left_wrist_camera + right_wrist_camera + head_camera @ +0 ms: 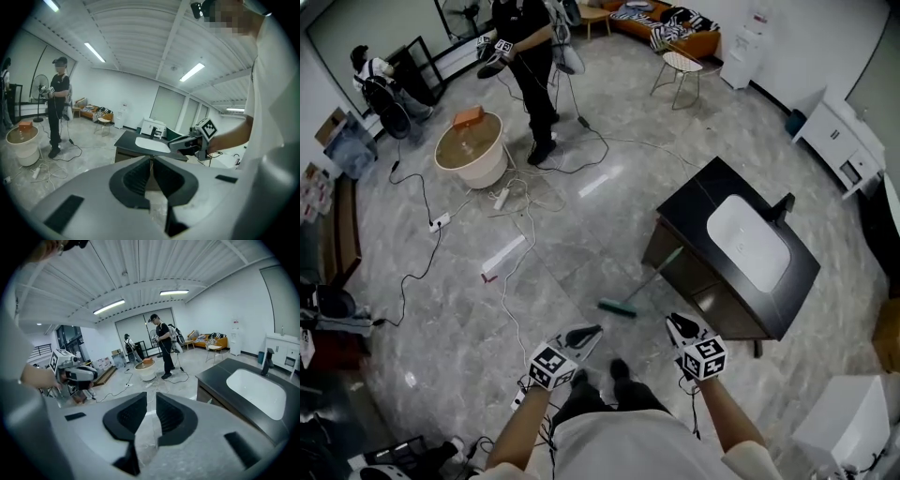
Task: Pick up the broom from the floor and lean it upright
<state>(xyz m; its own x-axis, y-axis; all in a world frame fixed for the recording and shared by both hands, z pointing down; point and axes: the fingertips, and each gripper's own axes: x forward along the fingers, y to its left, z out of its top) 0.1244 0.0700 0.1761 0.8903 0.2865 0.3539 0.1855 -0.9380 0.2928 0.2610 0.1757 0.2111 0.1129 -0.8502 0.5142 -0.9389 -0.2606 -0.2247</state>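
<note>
The broom [652, 278] rests slanted, its green head [617, 307] on the grey floor and its thin handle running up to the front corner of the black sink cabinet [675, 220]. Both grippers are raised close to my body, apart from the broom. My left gripper [586, 335] [151, 161] is empty, its jaws drawn together to a thin slit. Slightly wider apart stand the jaws of my right gripper [680, 326] [151, 397], with only floor showing between them. Each gripper view also catches the other gripper: the right gripper [187, 143], the left gripper [77, 374].
A white basin [748, 242] is set in the cabinet top. Cables and a power strip [502, 199] trail over the floor by a beige tub [471, 150]. Another person [530, 66] stands beyond it. A white box [848, 422] sits at lower right.
</note>
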